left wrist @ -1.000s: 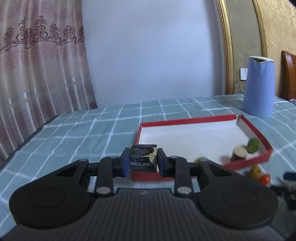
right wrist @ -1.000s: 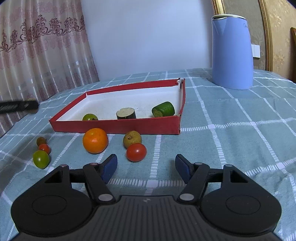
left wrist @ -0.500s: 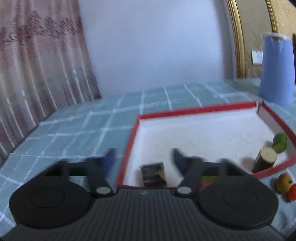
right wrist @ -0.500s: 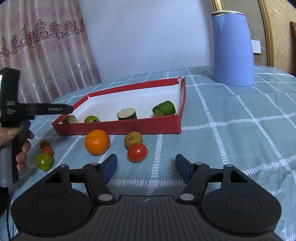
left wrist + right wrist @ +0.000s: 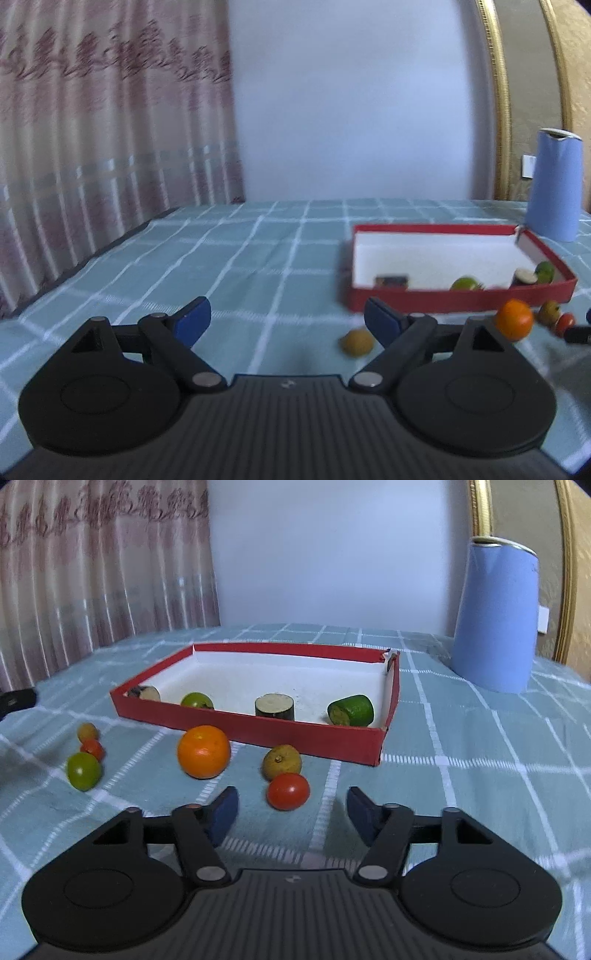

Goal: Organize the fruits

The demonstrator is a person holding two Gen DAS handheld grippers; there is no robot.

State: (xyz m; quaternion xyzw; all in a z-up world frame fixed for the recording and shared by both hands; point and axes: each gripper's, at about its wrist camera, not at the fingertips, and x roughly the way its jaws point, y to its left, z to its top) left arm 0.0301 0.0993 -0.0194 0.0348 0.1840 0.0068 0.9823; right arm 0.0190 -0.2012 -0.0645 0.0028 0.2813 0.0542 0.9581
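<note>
A: Left gripper (image 5: pixel 287 320) first: jaws were opening, wide apart, nothing between them, only checked tablecloth (image 5: pixel 229 258) under the gap. It sat off to the side of the box, so I'd judge it was free for another pick.

B: Right gripper (image 5: pixel 291 814)?

A: Jaws were closing but apart, no pad on anything. Red tomato (image 5: pixel 288 791) lay just ahead of the gap, not inside it. Looked lined up as the next pick, my guess.

B: Biggest items, go down in size.

A: Blue jug (image 5: pixel 495 620) stood upright behind the box's far right corner, well clear of the work, not part of the task. Red box (image 5: pixel 317 738) was the collection spot, low walls, so pieces drop in from above easily.

B: Contents?

A: Four along the near wall: dark-skinned chunk (image 5: pixel 146 693) in the left corner, green round fruit (image 5: pixel 197 700), cut cylinder piece (image 5: pixel 274 706) standing on end, green cut piece (image 5: pixel 351 710) lying on its side near the right wall.

B: Outside the box?

A: Orange (image 5: pixel 203 751) just in front of the near wall, brownish fruit (image 5: pixel 282 761) beside it, touching or nearly touching the red tomato. Further left a cluster: green tomato (image 5: pixel 84 770), small red tomato (image 5: pixel 92 748), small brown fruit (image 5: pixel 87 732), close together. Six loose, so I'd call it under half done.
</note>
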